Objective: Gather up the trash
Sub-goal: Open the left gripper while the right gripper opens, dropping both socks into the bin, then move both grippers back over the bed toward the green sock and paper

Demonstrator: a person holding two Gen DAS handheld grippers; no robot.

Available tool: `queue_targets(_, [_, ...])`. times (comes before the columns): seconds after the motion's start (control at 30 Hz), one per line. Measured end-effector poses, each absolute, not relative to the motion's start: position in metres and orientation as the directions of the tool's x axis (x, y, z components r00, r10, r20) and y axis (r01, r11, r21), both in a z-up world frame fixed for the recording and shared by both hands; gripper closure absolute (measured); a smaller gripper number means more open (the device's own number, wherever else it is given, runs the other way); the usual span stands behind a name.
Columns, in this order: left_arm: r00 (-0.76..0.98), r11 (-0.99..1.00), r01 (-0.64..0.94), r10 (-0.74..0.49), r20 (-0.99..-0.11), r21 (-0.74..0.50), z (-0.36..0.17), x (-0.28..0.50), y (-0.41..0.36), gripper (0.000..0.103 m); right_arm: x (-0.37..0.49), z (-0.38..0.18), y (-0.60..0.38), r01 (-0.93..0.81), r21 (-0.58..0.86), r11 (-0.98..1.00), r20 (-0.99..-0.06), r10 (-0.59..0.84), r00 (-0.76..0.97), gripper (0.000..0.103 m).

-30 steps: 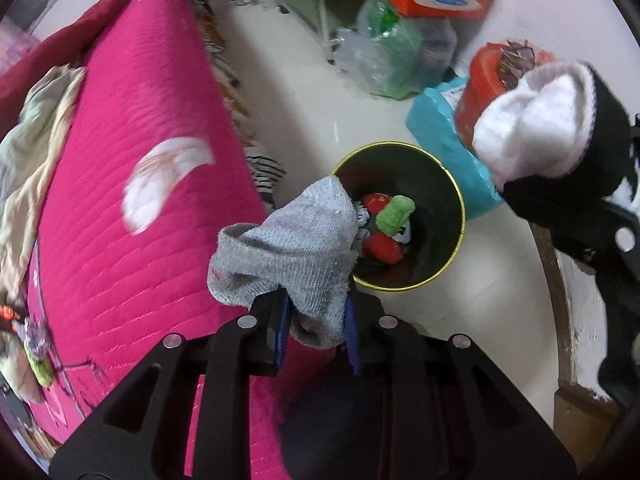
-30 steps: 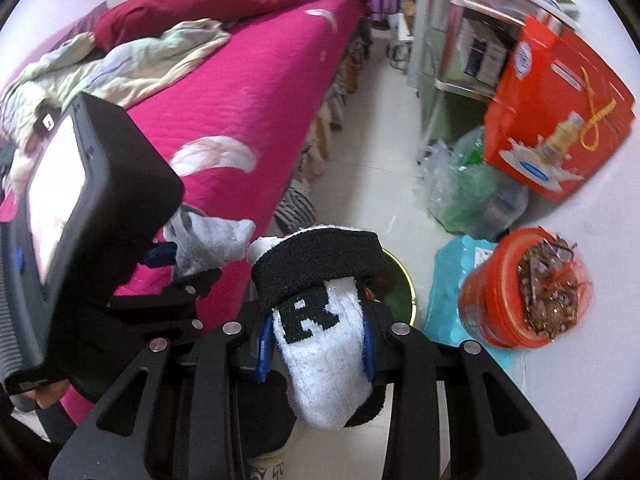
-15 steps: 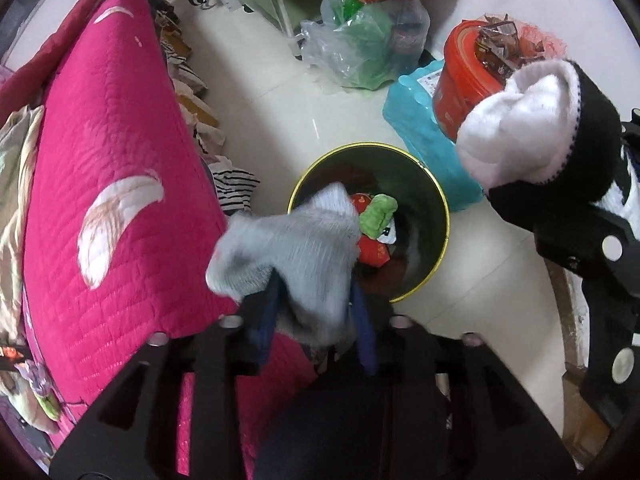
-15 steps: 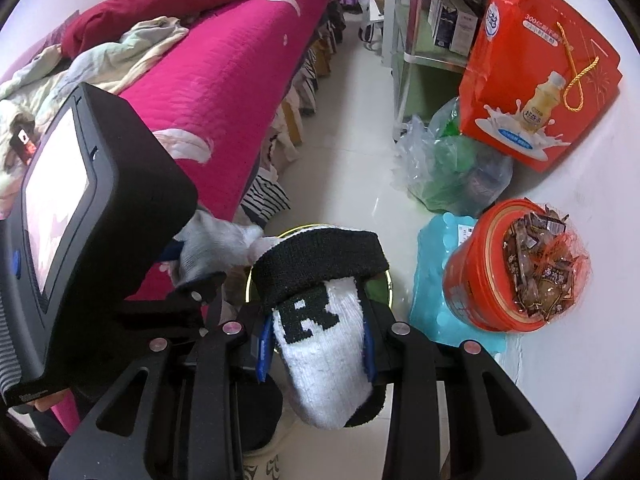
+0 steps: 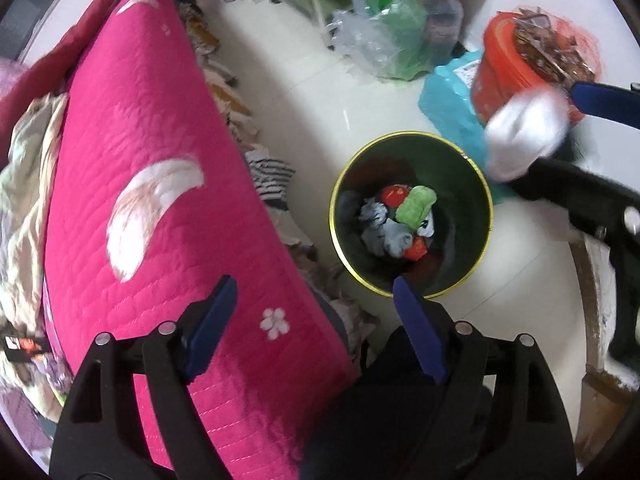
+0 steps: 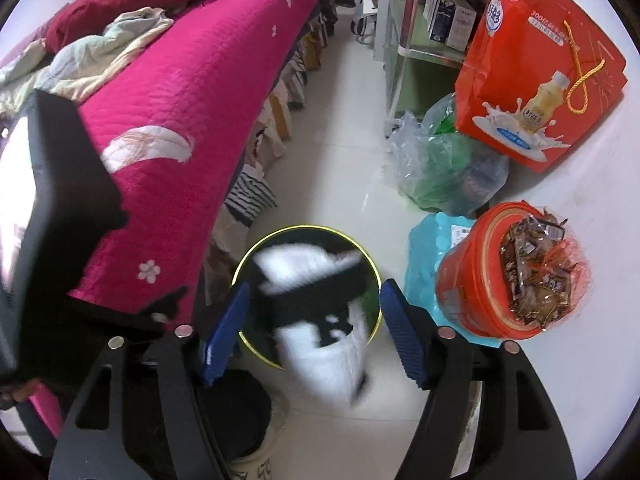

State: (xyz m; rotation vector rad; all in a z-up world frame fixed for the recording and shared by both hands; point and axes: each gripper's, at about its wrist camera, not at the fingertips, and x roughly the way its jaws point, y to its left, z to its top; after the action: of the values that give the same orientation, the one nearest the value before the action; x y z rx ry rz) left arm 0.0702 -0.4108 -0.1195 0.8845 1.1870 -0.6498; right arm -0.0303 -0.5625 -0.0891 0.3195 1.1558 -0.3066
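A pink quilted bed (image 5: 160, 208) is filling the left of both views, its edge running just beside a round, yellow-rimmed trash bin (image 5: 486, 204) standing on the pale tiled floor (image 6: 344, 168). Near the bin's other side an orange bucket of wrappers (image 6: 480, 280) is sitting on a blue plastic bag (image 6: 424, 248), with a clear bag of green bottles (image 6: 440, 172) and an orange gift bag (image 6: 532, 92) behind.

The left gripper (image 5: 316, 324) is hanging over the bin's near rim, its jaws opening wide with nothing between them; a grey sock (image 5: 390, 238) is lying in the bin among red and green scraps. The right gripper (image 6: 314, 330) is hovering above the bin, its jaws opening too; the black-and-white sock (image 6: 316, 320) is blurred between the pads, apparently loose and dropping.

To drop it well, the right gripper should probably be keeping centred over the bin's mouth, since in the left view the sock is showing beyond the far rim and could be catching the edge.

Free room is lying mostly along the floor strip away from the bed; bed and bucket are crowding the sides.
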Motion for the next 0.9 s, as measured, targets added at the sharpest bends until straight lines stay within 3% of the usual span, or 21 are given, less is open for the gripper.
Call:
queue_targets(0.37, [0.256,0.584,0.787,-0.022,-0.966,0.196,-0.088,0.077,-0.356,0.024,-0.011,-0.082,-0.531,0.354,0.077,0.932,-0.937,-0.054,0.346,0.034])
queue_targets(0.9, [0.315,0.706,0.68,-0.041,-0.948,0.196,-0.04,0.093,-0.24,0.023,0.051,-0.042,-0.421,0.132,0.036,0.991,-0.926,-0.017,0.377,0.031])
